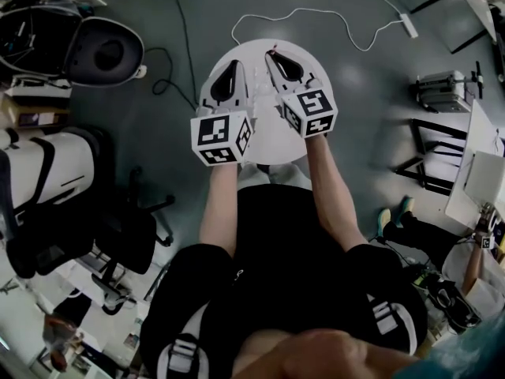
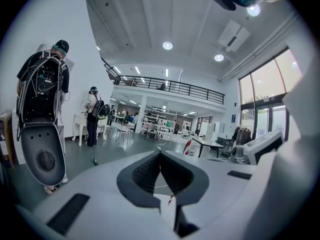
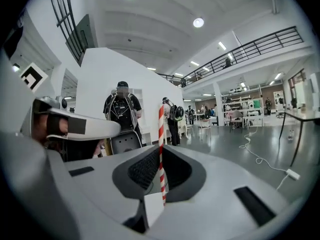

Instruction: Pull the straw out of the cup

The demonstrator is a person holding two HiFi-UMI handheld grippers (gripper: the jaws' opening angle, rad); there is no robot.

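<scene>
The right claw (image 3: 161,156) is clamped on the striped straw (image 3: 161,129), held upright, likely so it slides straight out, its top rising above the jaws, while the left claw (image 2: 160,153) beside it is closed on nothing, apparently just standing by

- Left claw (image 1: 233,64) and right claw (image 1: 273,54) sit side by side above the tabletop (image 1: 267,138).
- A straw (image 3: 161,149) stands upright between the right claw's jaws.
- A cable (image 1: 316,9) lies on the floor beyond the tabletop.
</scene>
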